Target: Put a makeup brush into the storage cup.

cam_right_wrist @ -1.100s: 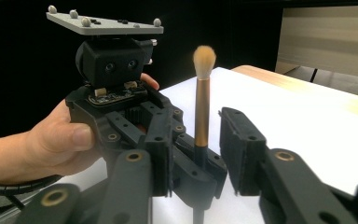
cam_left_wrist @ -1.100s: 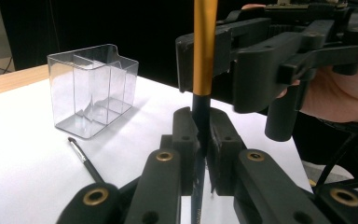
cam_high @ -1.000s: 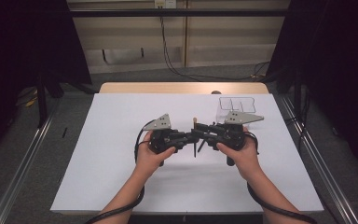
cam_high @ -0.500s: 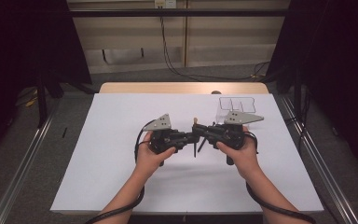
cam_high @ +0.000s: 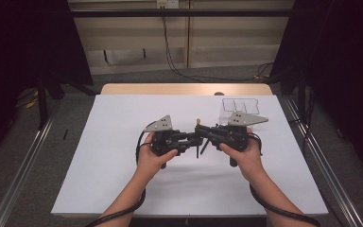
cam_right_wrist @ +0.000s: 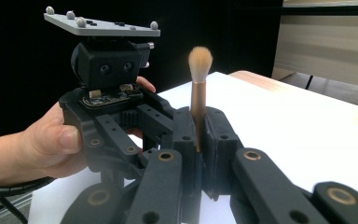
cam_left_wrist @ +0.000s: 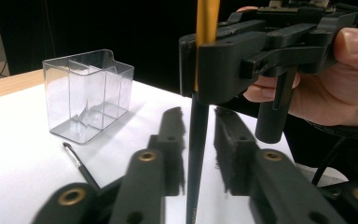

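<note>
Hardly anything has shifted in the high view since a second ago: both hands sit at the same spot over the middle of the table (cam_high: 123,142), grippers nose to nose, the brush (cam_high: 199,137) upright between them with its tuft up. The change lies in the jaws. The right gripper (cam_high: 207,134) has closed on the brush, and the left gripper (cam_high: 192,139) has just been opening. The clear box (cam_high: 238,105) stands beyond the right hand (cam_high: 243,153), well apart from the brush.

From the left gripper view, its own jaws stand apart with the dark handle (cam_left_wrist: 196,154) running between them and a gap on either side, so it no longer holds. Higher up, the right gripper's jaws clamp the gold ferrule (cam_left_wrist: 207,21). A second, small brush (cam_left_wrist: 80,165) lies on the table just in front of the box (cam_left_wrist: 87,93).

From the right gripper view, its pads press on the ferrule (cam_right_wrist: 197,112) from both sides, tuft (cam_right_wrist: 200,58) above; the left hand (cam_right_wrist: 51,140) is across from it.

This looks like a handover just completed: the brush now hangs from the right gripper alone, probably bound for the box.
</note>
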Motion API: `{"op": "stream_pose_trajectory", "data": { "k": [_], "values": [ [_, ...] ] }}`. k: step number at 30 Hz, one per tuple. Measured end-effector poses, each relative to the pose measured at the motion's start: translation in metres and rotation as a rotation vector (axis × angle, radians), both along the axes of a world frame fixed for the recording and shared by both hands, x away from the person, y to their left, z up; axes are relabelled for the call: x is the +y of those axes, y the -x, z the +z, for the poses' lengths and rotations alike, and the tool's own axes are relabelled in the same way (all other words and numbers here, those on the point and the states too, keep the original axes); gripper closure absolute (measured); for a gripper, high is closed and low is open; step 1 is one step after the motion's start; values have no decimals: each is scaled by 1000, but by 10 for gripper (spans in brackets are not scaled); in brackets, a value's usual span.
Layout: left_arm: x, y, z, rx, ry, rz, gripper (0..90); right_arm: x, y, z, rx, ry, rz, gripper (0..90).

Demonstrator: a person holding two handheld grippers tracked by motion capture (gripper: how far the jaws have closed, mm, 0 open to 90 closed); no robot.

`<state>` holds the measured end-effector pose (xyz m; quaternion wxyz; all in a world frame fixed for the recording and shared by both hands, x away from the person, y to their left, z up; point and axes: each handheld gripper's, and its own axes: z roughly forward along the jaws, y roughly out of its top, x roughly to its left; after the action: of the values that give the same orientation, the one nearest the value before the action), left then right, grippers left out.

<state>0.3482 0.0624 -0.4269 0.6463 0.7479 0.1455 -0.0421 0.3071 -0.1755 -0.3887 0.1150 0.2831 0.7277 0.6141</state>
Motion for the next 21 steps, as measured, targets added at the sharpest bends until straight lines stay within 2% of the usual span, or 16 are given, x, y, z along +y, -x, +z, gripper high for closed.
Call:
{"op": "stream_pose_trajectory", "data": {
  "k": [4, 12, 16, 19, 21],
  "values": [
    [1, 0, 1, 3, 1, -10, 642, -1, 0, 1, -3, -2, 0, 845],
    [-3, 3, 3, -31, -41, 3, 343, -4, 0, 2, 0, -5, -5, 845],
    [-4, 3, 5, -46, -44, 3, 192, -5, 0, 4, -3, -4, -6, 845],
    [-2, 3, 5, -52, -54, 3, 111, -5, 0, 6, -7, -1, -7, 845],
    [0, 3, 5, -42, -53, 3, 84, -6, 0, 7, -8, 0, -7, 845]
  ]
}}
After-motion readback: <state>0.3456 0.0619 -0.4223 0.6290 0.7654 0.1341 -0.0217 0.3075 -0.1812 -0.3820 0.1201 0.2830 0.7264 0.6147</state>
